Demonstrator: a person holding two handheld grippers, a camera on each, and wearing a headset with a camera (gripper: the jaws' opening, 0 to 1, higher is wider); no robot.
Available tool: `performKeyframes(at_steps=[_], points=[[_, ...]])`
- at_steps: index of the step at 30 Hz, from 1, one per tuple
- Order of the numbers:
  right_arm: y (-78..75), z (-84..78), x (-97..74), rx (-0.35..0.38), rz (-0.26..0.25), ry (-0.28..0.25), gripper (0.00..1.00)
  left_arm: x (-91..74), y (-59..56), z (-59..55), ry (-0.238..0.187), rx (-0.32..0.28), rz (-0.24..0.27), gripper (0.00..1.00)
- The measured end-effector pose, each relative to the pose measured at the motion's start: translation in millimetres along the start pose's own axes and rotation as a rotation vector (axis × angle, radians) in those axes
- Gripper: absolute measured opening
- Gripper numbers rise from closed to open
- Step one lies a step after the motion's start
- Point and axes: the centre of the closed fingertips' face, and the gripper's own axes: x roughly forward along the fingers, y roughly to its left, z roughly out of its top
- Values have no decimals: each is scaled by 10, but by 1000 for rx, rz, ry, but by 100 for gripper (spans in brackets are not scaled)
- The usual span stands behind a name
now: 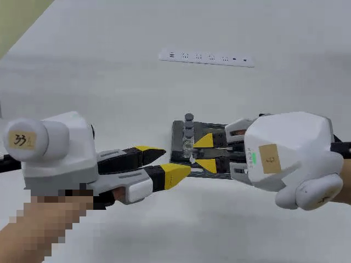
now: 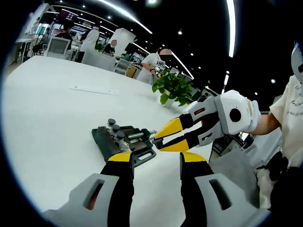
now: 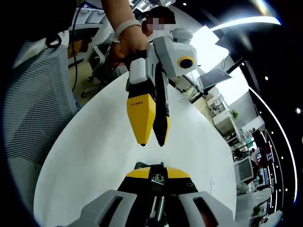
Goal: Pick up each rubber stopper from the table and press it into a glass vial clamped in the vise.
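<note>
At the black metal vise (image 1: 176,137), the right gripper (image 1: 193,154) is pinching what looks like a small grey rubber stopper (image 3: 158,178), holding it at the mouth of the nearest clear glass vial (image 1: 188,145). I'd say the pressing-in step is underway. The left gripper (image 1: 176,159) is hovering just beside, jaws spread and empty. The next move is calling for a square, steady push into the vial.

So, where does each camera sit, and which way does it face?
Head view: on the headset, looking down at the vise; left hand-held gripper, right hand-held gripper and a forearm show.
Left gripper view: rides the left hand-held gripper, faces the vise; own jaws below.
Right gripper view: rides the right one, faces back at the person's hand; own jaws below.
Shared: each gripper view shows the other hand-held gripper.
</note>
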Motion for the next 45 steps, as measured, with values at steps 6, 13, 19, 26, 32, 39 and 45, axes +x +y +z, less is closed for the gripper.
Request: performKeyframes(at_steps=[6,13,19,26,32,39,45], points=[[-126,63,-163,-16,-73,-5,5,118,-110,140,-26,-67,-65,27],[-196,113,-295,-54,-134,1,5,220,-264,241,-52,-123,-125,17],[-248,130,-375,-70,-176,8,5,280,-396,264,-60,-170,-172,12],[-231,165,-447,-75,-184,2,5,319,-526,292,-58,-208,-229,7],[-237,190,-503,-90,-195,4,5,322,-566,315,-62,-237,-245,5],[-210,215,-527,-93,-198,-8,5,290,-616,304,-56,-227,-256,4],[-207,227,-521,-102,-204,-11,5,265,-611,307,-54,-230,-248,3]])
